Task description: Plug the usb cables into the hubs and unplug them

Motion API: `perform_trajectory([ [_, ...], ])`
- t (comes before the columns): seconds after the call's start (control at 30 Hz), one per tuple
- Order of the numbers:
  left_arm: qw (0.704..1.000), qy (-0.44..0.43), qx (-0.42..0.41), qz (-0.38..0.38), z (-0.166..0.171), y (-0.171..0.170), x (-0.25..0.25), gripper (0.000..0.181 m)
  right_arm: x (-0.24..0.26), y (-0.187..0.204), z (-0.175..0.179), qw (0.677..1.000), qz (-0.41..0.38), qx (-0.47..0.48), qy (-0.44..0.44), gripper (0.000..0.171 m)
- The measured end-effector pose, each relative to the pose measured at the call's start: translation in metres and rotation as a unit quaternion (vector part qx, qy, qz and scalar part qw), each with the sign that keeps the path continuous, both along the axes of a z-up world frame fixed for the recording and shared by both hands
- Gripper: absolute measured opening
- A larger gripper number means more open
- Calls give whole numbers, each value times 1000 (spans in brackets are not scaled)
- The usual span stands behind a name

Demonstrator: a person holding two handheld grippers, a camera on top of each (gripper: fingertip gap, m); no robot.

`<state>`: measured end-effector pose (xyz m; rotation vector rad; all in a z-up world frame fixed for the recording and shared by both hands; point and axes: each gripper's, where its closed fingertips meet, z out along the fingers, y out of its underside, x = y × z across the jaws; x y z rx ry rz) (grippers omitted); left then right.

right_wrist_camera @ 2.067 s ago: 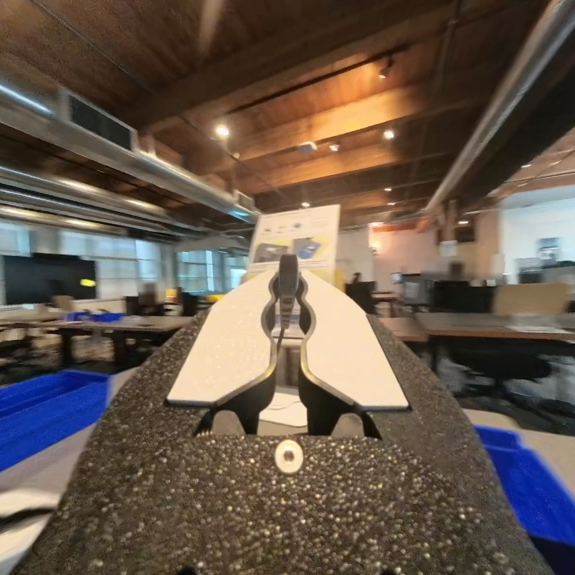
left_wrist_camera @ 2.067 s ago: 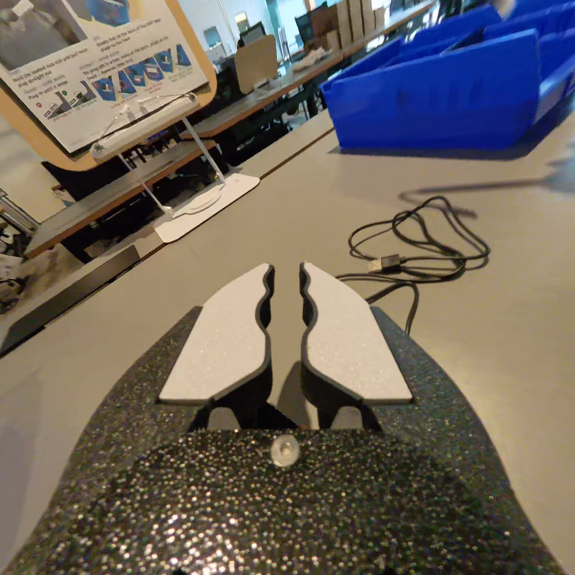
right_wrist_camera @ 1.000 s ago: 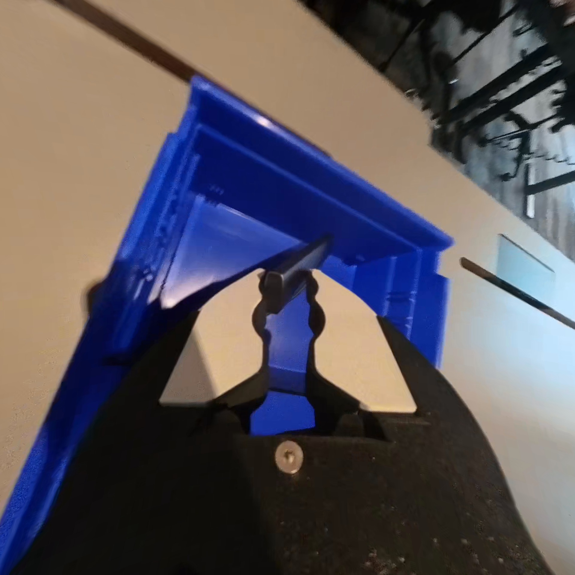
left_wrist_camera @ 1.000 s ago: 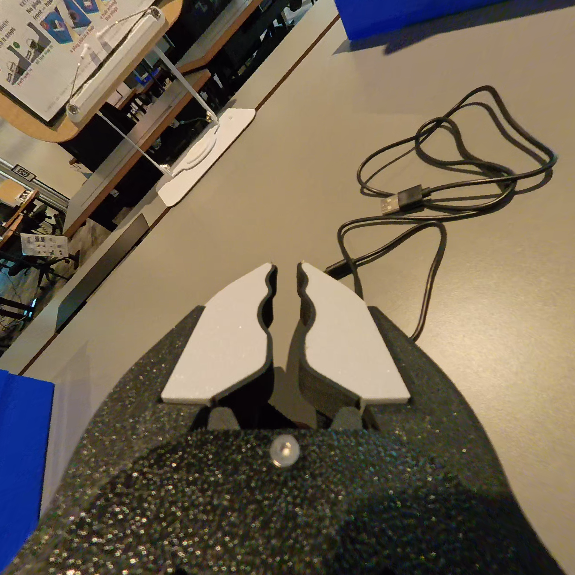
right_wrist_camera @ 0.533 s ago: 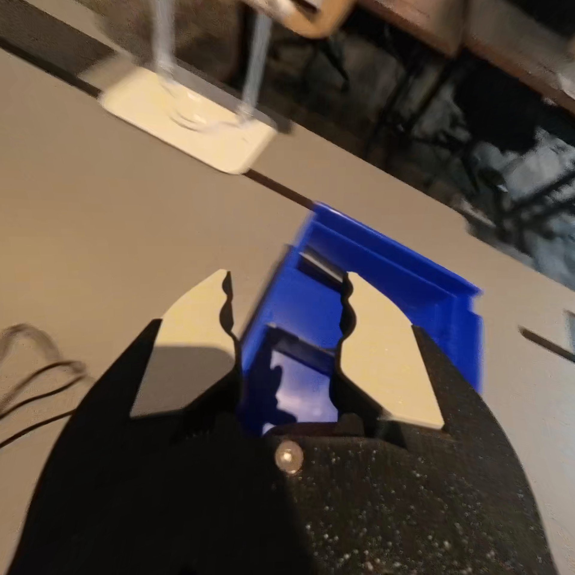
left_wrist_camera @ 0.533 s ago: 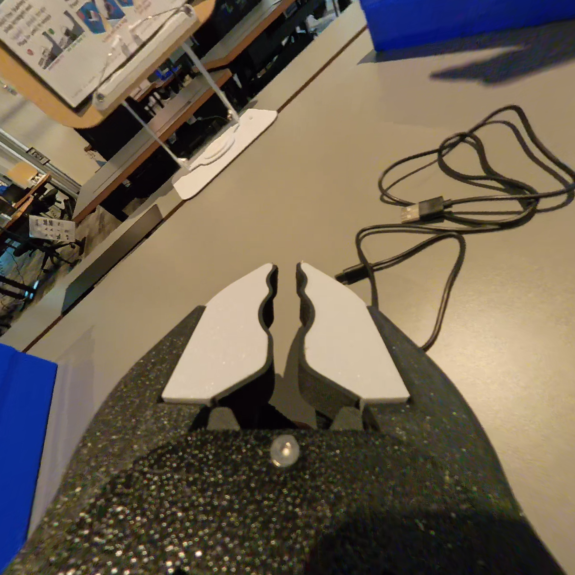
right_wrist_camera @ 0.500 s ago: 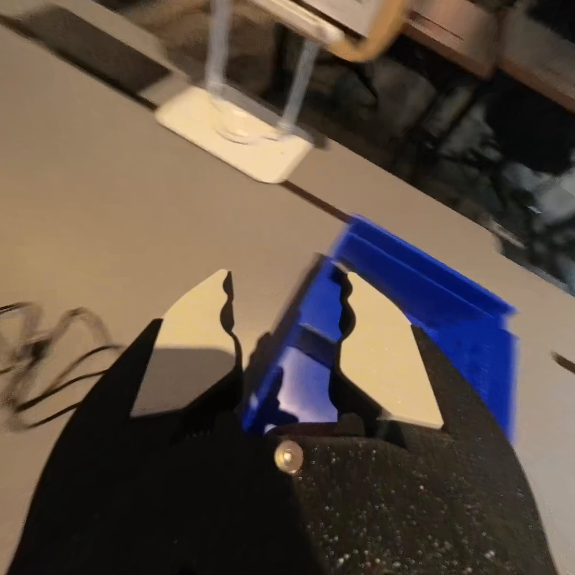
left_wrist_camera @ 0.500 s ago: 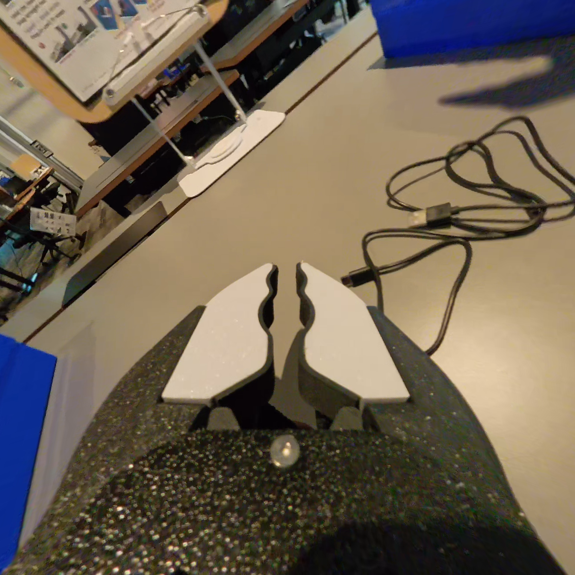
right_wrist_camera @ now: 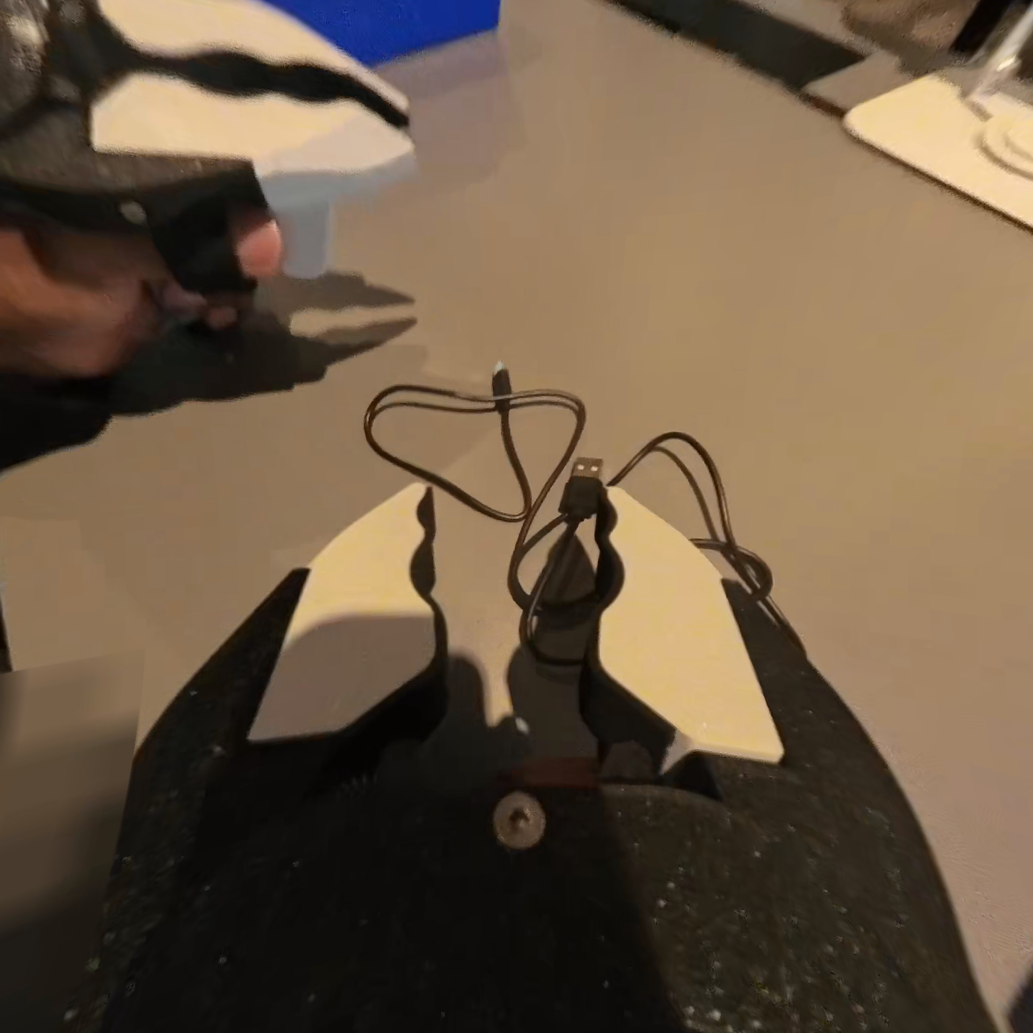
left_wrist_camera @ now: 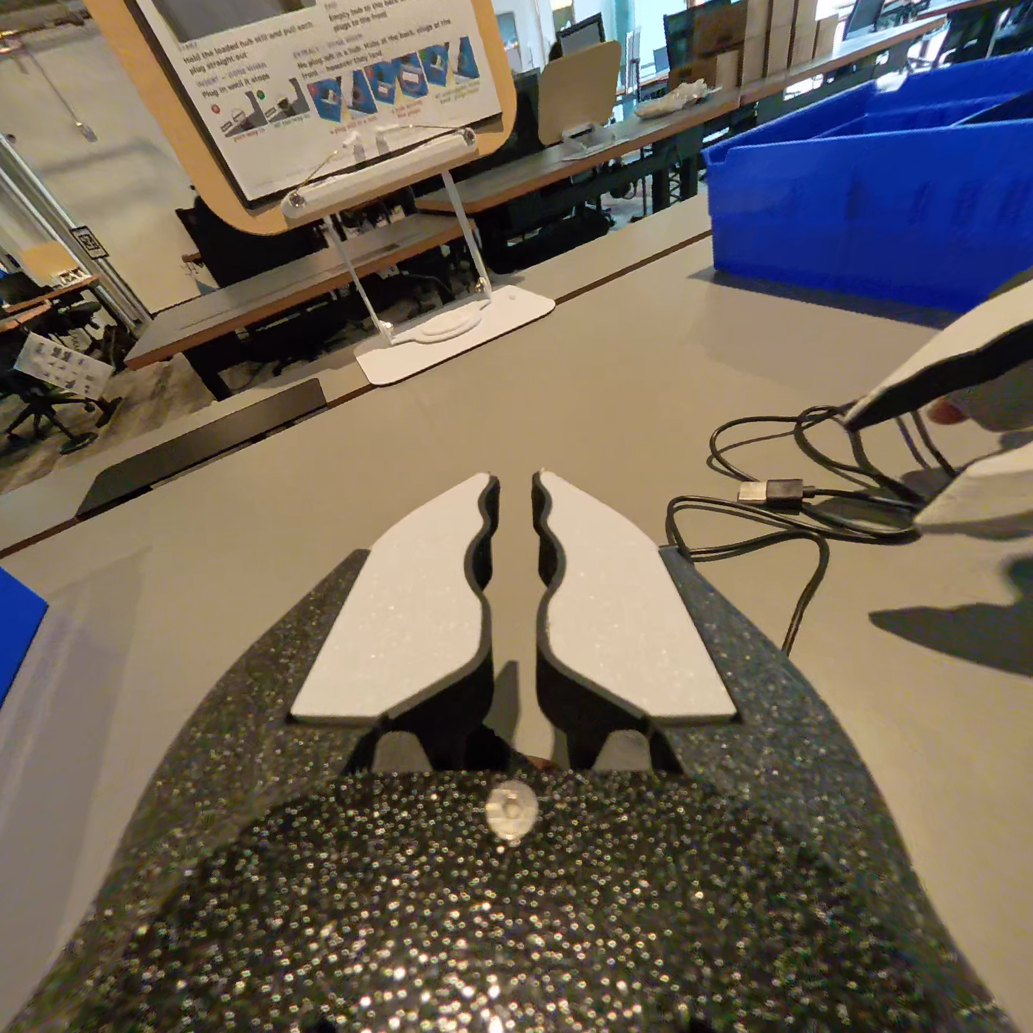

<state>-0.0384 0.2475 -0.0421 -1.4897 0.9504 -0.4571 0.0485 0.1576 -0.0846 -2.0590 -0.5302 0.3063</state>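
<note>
A black USB cable (left_wrist_camera: 805,536) lies in loose loops on the grey table, its USB-A plug (left_wrist_camera: 768,492) pointing left. My left gripper (left_wrist_camera: 514,479) hovers over bare table left of the cable, its jaws nearly together with nothing between them. My right gripper (right_wrist_camera: 517,492) is open and low over the cable. The USB-A plug (right_wrist_camera: 584,486) lies just off its right fingertip (right_wrist_camera: 615,503) and cable loops (right_wrist_camera: 525,536) lie between the fingers. The small plug (right_wrist_camera: 499,377) lies farther ahead. In the left wrist view the right gripper (left_wrist_camera: 883,469) straddles the loops. No hub is in view.
Blue bins (left_wrist_camera: 866,195) stand at the table's far right, and another blue bin's corner (left_wrist_camera: 11,626) shows at the left edge. An instruction board (left_wrist_camera: 346,84) on a white-based stand (left_wrist_camera: 453,330) sits at the back edge. A hand (right_wrist_camera: 67,290) holds the left gripper. The left gripper's tips are roughly 15 centimetres from the right gripper's.
My right gripper let go of a dark hub over the blue bin, opened, and swung across and down to the cable. My left gripper tilted up to a more level view, still shut.
</note>
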Motion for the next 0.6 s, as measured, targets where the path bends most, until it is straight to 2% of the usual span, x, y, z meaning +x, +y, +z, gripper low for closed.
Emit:
perform_trajectory([
  [0.07,1000,7,0,-1,-1,0,1,11,7,-1,5,999,-24,30,36,42],
  [0.4,1000,24,3,-12,-6,-4,6,11,23,3,4,997,-67,37,12,41],
  [0.6,993,116,13,14,-27,-2,6,10,21,3,-5,997,-68,18,-27,41],
])
